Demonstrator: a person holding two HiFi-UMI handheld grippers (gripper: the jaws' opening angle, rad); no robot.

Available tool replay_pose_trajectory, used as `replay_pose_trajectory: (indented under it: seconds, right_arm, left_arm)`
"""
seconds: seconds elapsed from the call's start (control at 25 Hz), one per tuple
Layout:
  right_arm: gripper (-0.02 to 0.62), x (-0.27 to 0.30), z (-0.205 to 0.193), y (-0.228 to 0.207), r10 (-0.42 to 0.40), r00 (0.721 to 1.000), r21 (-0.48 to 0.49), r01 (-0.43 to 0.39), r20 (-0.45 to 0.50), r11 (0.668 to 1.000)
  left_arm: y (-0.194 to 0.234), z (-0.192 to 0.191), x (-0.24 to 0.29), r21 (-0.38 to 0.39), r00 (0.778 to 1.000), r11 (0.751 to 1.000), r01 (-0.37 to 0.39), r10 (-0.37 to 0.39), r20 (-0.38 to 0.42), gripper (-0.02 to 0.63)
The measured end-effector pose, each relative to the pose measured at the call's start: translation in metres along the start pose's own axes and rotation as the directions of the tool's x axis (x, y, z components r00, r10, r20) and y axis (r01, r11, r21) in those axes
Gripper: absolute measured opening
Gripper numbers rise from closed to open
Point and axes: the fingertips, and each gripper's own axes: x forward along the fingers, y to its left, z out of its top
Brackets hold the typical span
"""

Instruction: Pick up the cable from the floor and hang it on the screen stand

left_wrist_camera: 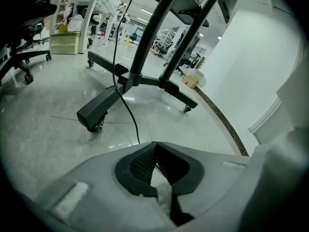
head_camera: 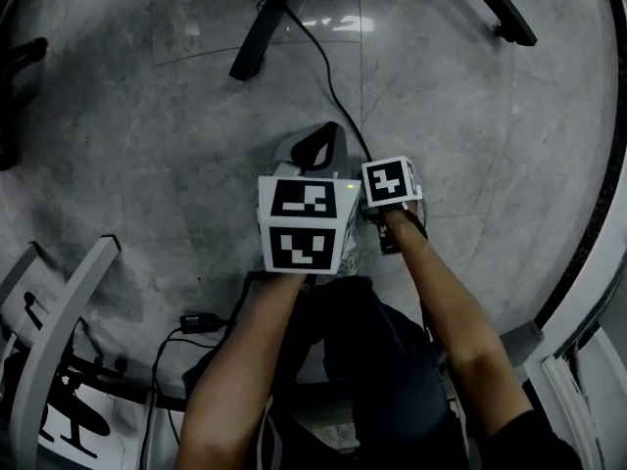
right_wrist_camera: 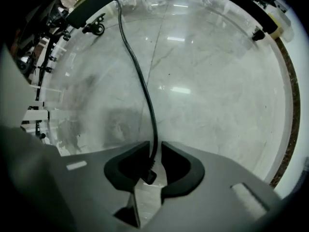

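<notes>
Stand legs on marble floor

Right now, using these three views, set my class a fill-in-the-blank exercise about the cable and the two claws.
1. The right claw has its jaws ____ on the cable.
2. The cable leads across the ____ toward the screen stand.
3. The left claw has its tips pressed ____.

Missing words: shut; floor; together.
</notes>
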Motion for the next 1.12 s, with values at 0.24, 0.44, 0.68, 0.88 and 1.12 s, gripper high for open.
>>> replay_pose_trajectory:
  seconds: [0.24, 0.44, 0.68, 0.88, 1.12]
  right_arm:
    - [0.072, 0.005, 0.001, 0.005, -0.016, 0.998, -0.075, 0.012, -0.054, 0.997]
    - [0.026, -0.002, -0.008, 0.0, -0.06, 0.998, -0.169, 0.058, -0.008, 0.984]
    - [0.026, -0.047, 0.0, 0.013, -0.052, 0.985, -0.312, 0.101, 0.162, 0.945]
    - [0.026, -0.103, 0.008, 0.028, -0.064, 0.954, -0.416, 0.187, 0.293, 0.89]
    - [0.026, -0.175, 0.014, 0.054, -0.036, 0.914, -0.474, 0.243, 0.405, 0.846]
  left_arm:
    - [0.004, 0.004, -0.001, -0.006, 1.0, 1.0, -0.01, 0.01, 0.006, -0.002]
    - [-0.002, 0.009, -0.01, -0.01, 1.0, 1.0, -0.015, 0.016, 0.026, -0.002]
    - [-0.009, -0.003, -0.037, -0.053, 0.999, 0.998, -0.024, 0.026, 0.033, -0.002]
    - [-0.018, -0.008, -0.07, -0.096, 0.998, 0.995, -0.038, 0.042, 0.042, -0.002]
    - [-0.026, -0.002, -0.132, -0.102, 0.997, 0.993, -0.061, 0.066, 0.047, -0.002]
